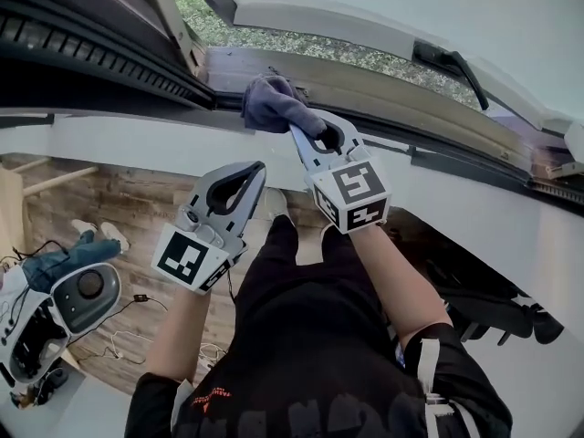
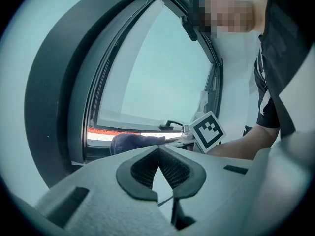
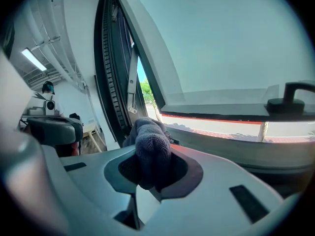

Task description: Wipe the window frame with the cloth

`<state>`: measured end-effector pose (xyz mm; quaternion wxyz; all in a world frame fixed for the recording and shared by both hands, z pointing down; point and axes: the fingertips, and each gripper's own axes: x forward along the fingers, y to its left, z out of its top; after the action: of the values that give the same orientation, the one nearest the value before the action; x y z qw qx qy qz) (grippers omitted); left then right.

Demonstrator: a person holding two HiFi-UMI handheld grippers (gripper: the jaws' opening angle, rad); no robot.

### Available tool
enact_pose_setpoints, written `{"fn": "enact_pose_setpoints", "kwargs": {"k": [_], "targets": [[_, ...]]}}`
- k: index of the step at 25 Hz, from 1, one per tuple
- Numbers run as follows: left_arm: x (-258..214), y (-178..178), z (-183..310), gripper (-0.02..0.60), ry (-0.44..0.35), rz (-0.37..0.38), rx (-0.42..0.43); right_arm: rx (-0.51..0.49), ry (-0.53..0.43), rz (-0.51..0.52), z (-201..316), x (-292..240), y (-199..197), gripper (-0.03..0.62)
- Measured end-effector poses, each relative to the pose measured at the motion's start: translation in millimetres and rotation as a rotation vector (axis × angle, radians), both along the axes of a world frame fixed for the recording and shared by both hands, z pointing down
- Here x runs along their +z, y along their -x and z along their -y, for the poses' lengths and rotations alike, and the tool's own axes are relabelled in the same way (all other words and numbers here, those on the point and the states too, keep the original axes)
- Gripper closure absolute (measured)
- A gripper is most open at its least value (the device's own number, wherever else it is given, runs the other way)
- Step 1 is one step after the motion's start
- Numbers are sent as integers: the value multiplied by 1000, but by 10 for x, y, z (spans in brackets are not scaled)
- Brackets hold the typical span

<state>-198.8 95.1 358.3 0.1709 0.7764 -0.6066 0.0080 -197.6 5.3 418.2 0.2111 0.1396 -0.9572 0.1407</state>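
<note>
The right tool (image 1: 306,135) clamps the cloth (image 1: 269,103) against the window frame (image 1: 383,85), whose rail runs rightward; the left tool (image 1: 254,173), closed and empty, hangs back.

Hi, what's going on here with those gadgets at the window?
A person is cleaning an open window with a hand-held two-jaw gripper in each hand. The right gripper is shut on a dark cloth and holds it against the lower window frame, near its left end. The left gripper is shut on nothing and hangs below the sill, taking no part.
</note>
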Motion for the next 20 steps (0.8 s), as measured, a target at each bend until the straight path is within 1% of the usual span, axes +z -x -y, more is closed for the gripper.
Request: {"fn": "enact_pose_setpoints", "kwargs": {"k": [16,20], "targets": [[-64,-667,418,561,2,20,129,119,8,3,395,1,-835,533],[-59,-844,504,561,19,18,162,150,7,5,492,-3,-1035,533]]}}
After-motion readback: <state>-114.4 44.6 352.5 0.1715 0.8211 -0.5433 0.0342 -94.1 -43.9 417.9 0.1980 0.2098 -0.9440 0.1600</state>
